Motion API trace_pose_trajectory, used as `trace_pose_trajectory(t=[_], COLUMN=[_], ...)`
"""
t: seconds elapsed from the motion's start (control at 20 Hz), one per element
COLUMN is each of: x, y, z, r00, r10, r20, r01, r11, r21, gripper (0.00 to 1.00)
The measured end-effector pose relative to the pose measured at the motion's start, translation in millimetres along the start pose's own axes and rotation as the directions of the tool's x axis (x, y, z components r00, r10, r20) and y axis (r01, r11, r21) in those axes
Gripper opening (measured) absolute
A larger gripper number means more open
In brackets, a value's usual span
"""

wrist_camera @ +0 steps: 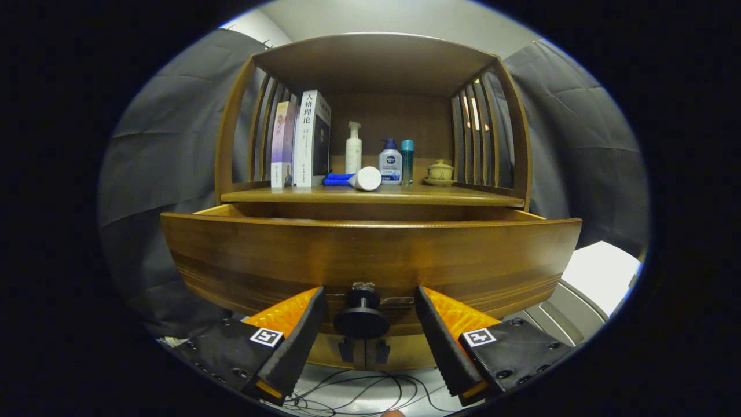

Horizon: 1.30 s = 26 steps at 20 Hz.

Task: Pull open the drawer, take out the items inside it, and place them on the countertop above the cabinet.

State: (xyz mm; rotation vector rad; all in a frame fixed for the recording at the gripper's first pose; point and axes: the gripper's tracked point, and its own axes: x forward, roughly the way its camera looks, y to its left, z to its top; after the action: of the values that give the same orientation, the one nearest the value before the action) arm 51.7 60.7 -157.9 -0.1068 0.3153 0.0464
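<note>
A wooden cabinet fills the view, and its drawer (370,255) stands pulled out toward me. The drawer's inside is hidden behind its front panel. A round dark knob (362,317) sticks out low on the drawer front. My gripper (369,304) is open, one finger on each side of the knob with a gap on both sides. Above the drawer lies the countertop (474,198). On it a blue tube with a white cap (354,179) lies on its side.
The countertop also carries two upright books (301,142), a white pump bottle (353,149), a blue-capped bottle (391,162), a teal bottle (407,161) and a lidded cup on a saucer (440,172). Slatted side walls and a top shelf enclose it. Cables (359,391) lie on the floor below.
</note>
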Motion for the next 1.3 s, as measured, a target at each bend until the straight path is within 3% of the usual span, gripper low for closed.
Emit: trace_pose_trajectory(t=[1.3], x=[98], y=[3], z=[24], r00=[1.0], r10=[-0.023], r20=[0.017], r01=[0.023], r11=[1.0], r21=[0.018], gripper=[0.98])
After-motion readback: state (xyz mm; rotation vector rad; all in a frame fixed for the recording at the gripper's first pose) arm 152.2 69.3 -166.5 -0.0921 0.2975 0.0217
